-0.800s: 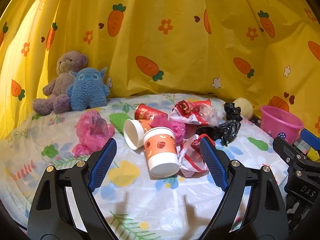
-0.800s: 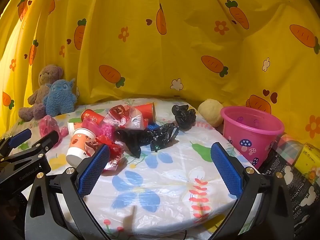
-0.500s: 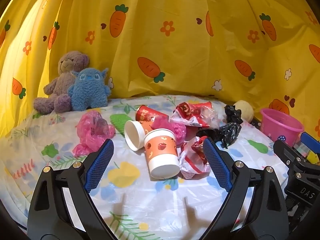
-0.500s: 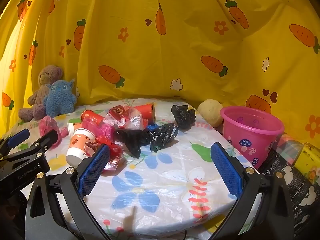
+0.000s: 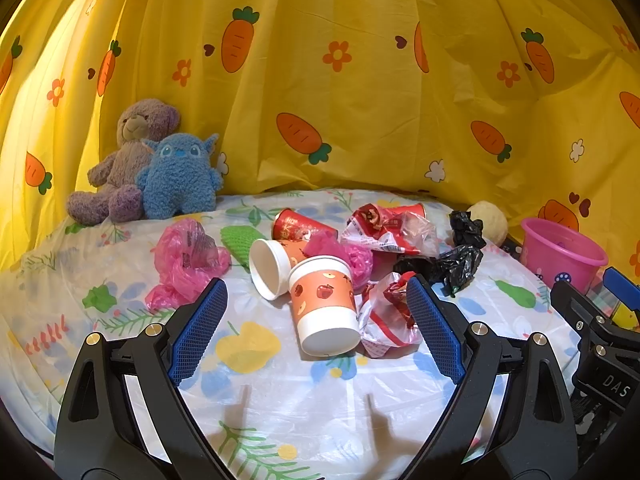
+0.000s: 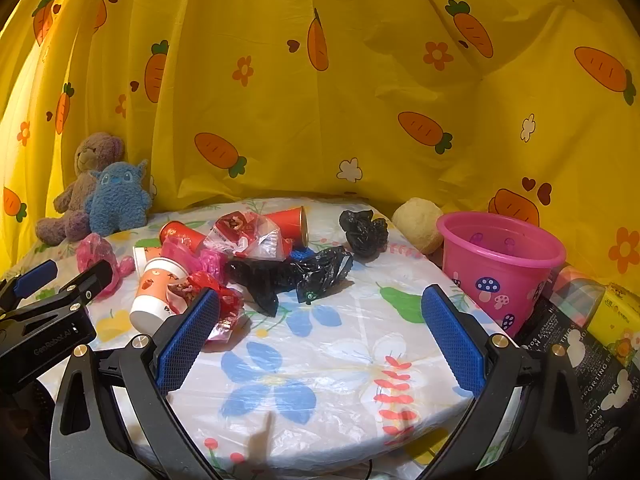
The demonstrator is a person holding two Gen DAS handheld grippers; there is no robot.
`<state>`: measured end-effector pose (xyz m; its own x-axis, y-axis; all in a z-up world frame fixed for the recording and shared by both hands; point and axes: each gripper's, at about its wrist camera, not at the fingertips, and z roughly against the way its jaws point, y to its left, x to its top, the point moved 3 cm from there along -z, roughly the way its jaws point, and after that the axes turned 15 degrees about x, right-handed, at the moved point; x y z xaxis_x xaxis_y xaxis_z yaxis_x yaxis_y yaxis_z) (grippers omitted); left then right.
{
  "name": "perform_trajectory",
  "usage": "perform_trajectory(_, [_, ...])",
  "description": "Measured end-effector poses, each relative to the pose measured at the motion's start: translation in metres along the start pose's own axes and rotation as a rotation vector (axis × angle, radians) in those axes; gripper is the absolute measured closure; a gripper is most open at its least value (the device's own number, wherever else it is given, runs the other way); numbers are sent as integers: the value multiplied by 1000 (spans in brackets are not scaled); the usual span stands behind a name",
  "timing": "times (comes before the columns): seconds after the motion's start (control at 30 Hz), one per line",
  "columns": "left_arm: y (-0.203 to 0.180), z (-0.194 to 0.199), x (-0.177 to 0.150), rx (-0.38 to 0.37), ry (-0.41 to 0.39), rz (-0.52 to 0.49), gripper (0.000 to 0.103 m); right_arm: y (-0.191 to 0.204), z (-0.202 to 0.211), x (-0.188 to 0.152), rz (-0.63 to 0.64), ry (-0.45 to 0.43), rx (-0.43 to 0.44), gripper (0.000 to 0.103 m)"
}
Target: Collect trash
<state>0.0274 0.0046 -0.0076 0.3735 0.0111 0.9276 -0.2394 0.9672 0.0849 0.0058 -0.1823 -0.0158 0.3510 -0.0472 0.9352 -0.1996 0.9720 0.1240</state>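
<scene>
Lying in a loose heap on the round table (image 6: 340, 364), the trash sits left of the pink bucket (image 6: 500, 268), the landmark at the table's right edge. Nearest the bucket is a crumpled black bag (image 6: 312, 270), with a second black wad (image 6: 364, 230) behind it and a pale yellow ball (image 6: 418, 222) touching the bucket's far side. Further left from the bucket come a clear-and-red wrapper (image 6: 248, 236), a red cup on its side (image 6: 288, 222), pink plastic (image 5: 344, 250), and an orange apple-print cup (image 5: 324, 304) tipped over with its base toward the camera, a white-lined cup (image 5: 270, 266) lying behind it. A pink bag (image 5: 184, 260) lies furthest from the bucket, before a blue plush (image 5: 180, 176) and a purple bear (image 5: 128, 160).

The left gripper (image 5: 316, 332) hovers with its jaws spread wide, empty, the apple-print cup showing between the blue pads but untouched. The right gripper (image 6: 318, 334) also stands fully spread over bare tablecloth, grasping nothing.
</scene>
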Motion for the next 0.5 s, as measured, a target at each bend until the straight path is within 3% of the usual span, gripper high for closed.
perform_trajectory(0.5, [-6, 0, -3, -2, 1, -10, 13, -5, 2, -1, -13, -3, -3, 5])
